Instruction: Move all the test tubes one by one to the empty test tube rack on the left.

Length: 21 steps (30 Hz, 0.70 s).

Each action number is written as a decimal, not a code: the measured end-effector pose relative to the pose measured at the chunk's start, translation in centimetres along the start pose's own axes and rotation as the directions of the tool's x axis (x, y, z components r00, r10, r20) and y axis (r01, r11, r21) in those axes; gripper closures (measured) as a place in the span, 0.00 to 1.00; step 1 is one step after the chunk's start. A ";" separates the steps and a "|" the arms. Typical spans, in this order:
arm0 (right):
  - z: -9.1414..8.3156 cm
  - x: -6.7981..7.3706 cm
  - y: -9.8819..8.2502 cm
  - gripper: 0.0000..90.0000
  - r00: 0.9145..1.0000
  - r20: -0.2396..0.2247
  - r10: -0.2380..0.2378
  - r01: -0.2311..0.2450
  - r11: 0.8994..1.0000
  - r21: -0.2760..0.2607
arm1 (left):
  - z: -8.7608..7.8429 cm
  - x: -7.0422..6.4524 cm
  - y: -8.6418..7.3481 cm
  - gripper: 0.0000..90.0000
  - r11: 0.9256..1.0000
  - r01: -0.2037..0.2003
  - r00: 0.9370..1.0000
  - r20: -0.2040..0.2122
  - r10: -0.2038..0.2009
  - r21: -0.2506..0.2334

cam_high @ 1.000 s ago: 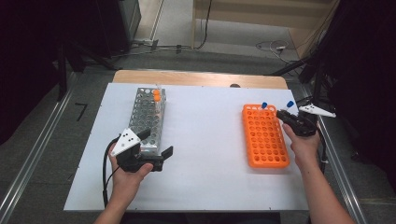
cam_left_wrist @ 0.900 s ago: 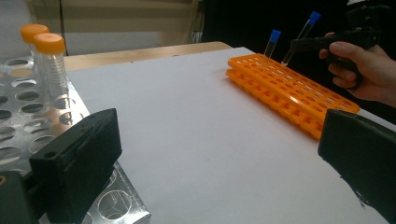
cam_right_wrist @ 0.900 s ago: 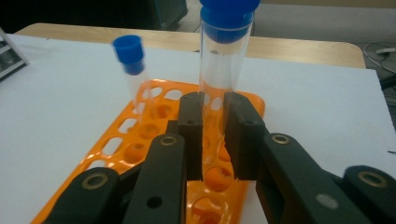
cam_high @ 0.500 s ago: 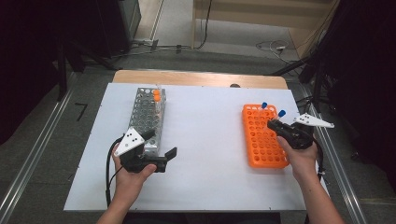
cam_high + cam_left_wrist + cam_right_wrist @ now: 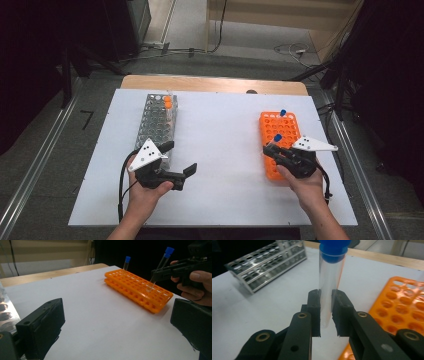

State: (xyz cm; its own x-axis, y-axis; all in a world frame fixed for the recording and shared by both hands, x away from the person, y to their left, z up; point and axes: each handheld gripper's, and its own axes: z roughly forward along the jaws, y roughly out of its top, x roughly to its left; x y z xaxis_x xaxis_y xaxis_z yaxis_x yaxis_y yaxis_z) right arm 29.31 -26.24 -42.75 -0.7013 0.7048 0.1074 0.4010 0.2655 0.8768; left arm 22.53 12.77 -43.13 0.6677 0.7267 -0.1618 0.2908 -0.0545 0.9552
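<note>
My right gripper (image 5: 271, 150) is shut on a clear test tube with a blue cap (image 5: 276, 138). It holds the tube tilted over the near half of the orange rack (image 5: 287, 123). In the right gripper view the pads (image 5: 314, 312) squeeze the tube (image 5: 329, 287) near its lower end. In the left gripper view the same tube (image 5: 157, 273) hangs with its tip just above the rack's holes (image 5: 137, 288). A second blue-capped tube (image 5: 282, 113) stands at the rack's far end. My left gripper (image 5: 179, 158) rests open and empty on the table beside the metal rack (image 5: 156, 122).
The metal rack holds an orange-capped tube (image 5: 168, 102) near its far end. White table surface (image 5: 220, 140) lies between the two racks. A wooden strip (image 5: 210, 83) runs along the table's far edge, and rails flank both sides.
My right gripper has carried the blue-capped tube from the rack's far right side toward me and leftward, over the rack's near half. The left hand has stayed put.
</note>
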 end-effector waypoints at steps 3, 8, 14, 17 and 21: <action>0.3 1.3 -0.1 0.83 0.999 -0.032 -0.012 0.012 1.000 0.006 | 0.3 -0.5 -0.1 0.00 1.000 -0.010 1.000 0.021 0.010 0.004; 1.3 3.1 -0.5 0.83 0.996 -0.081 -0.039 0.041 0.999 0.029 | 1.0 -1.4 -0.2 0.01 1.000 -0.017 0.998 0.066 0.015 0.020; 2.5 5.1 -1.0 0.83 0.989 -0.133 -0.063 0.072 0.996 0.059 | 1.9 -2.7 0.0 0.11 0.999 -0.025 0.996 0.081 0.022 0.034; 3.0 6.3 -1.0 0.83 0.984 -0.159 -0.084 0.096 0.993 0.069 | 2.4 -3.1 0.0 0.15 0.999 -0.023 0.996 0.087 0.019 0.042; 3.6 7.6 -1.0 0.83 0.977 -0.189 -0.103 0.119 0.990 0.075 | 2.8 -3.5 0.0 0.23 0.999 -0.021 0.992 0.125 0.015 0.049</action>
State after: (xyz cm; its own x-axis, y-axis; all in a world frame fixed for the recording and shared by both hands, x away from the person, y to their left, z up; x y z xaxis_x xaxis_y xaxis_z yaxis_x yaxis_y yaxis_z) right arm 25.66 -18.79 -44.51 -0.8375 0.5365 0.1035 0.3580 0.3957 0.8457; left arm 22.15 8.29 -43.29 0.7523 0.6346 -0.1770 0.3096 -0.1034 0.9452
